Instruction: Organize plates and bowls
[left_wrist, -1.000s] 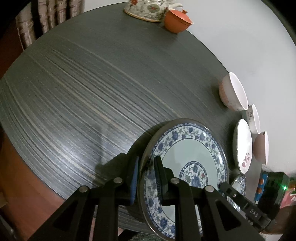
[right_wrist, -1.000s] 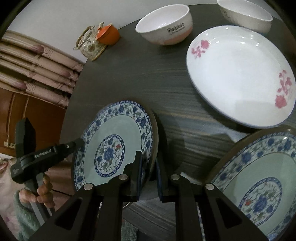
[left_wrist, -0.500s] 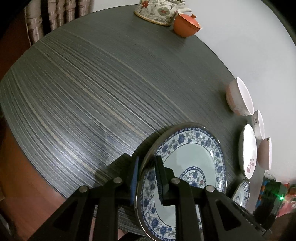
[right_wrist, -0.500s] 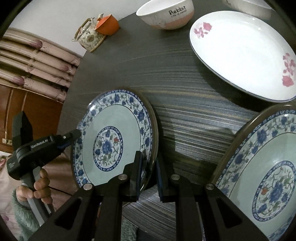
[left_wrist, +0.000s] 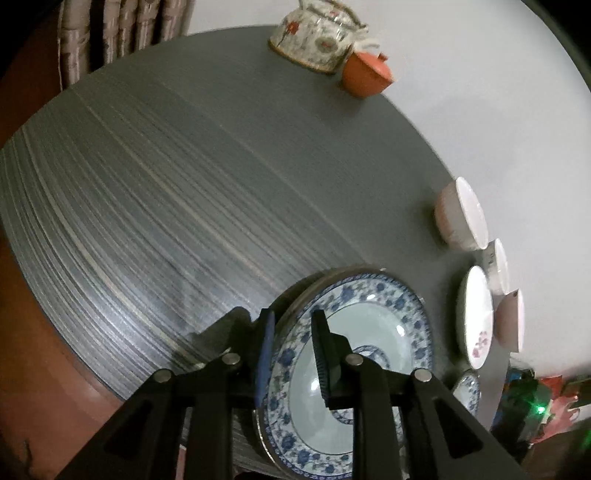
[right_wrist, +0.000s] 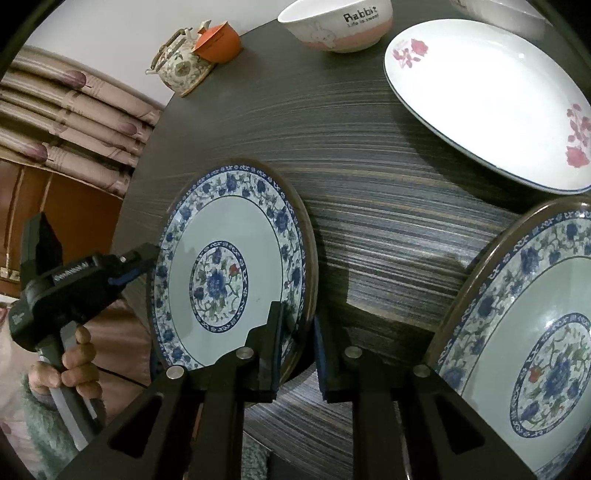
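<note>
- Your blue-and-white plate sits lower left in the right wrist view, straddled at opposite rims by both grippers.
- The left gripper and right gripper have just been opening; their pads now look loose around the rim.
- Still unsorted: a second blue plate, the rose plate and the Rabbit bowl, spread over the table.

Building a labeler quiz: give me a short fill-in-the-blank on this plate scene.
1. Both grippers straddle the rim of one ____-patterned plate.
2. The word printed on the pink-banded bowl is ____.
3. The orange cup sits beside the floral ____.
4. The white plate carries ____ flowers.

Missing words: blue; Rabbit; teapot; pink
</note>
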